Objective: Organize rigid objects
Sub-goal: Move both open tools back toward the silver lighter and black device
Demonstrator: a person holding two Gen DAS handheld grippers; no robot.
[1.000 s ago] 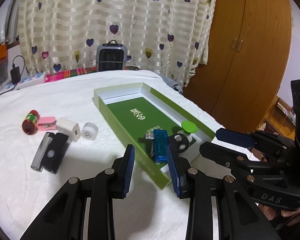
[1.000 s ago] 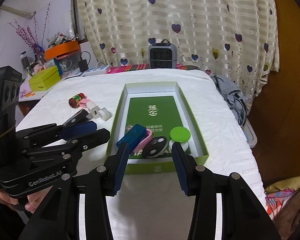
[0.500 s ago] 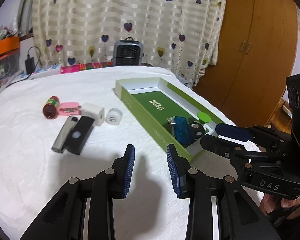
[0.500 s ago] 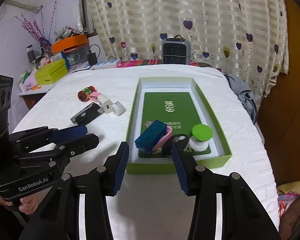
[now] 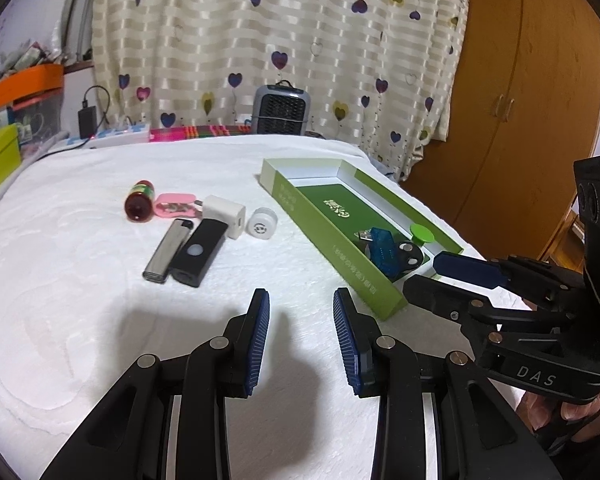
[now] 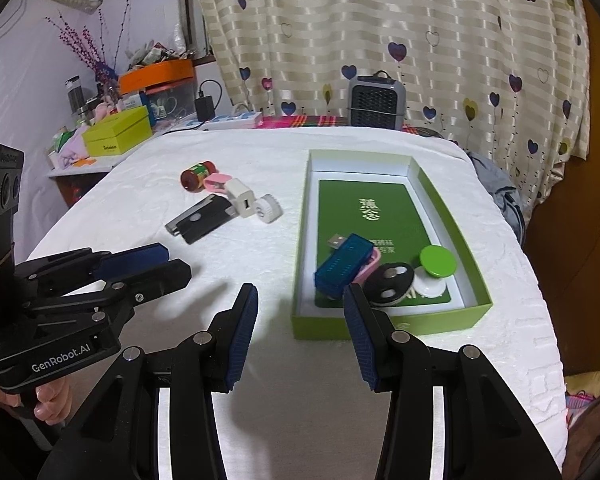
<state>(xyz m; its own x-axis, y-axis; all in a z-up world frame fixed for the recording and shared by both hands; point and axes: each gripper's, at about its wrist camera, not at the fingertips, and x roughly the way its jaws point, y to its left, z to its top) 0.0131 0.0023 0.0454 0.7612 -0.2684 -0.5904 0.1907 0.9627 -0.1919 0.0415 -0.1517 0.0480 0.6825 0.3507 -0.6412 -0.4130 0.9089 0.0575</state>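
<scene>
On the white-covered surface (image 5: 80, 320), going from the left, a small brown bottle (image 5: 139, 201) lay on its side, touching a pink clip (image 5: 175, 205) partly hidden behind a white charger plug (image 5: 225, 214). Just in front of them lay a silver lighter (image 5: 167, 249) and a black rectangular device (image 5: 198, 251), side by side and touching, with a white round cap (image 5: 261, 223) to their right. The left gripper (image 5: 301, 312) hovered over bare cloth, its fingers parted with nothing between them. Further right stood the green box (image 6: 476, 304), holding a blue USB stick (image 6: 344, 266) that covered most of a pink item (image 6: 370, 266), a black round piece (image 6: 392, 282) and a green-lidded white jar (image 6: 436, 270). The right gripper (image 6: 300, 308) hung near the box's front left corner, its fingers likewise apart and empty; the right-hand finger cut off part of the box's front wall.
</scene>
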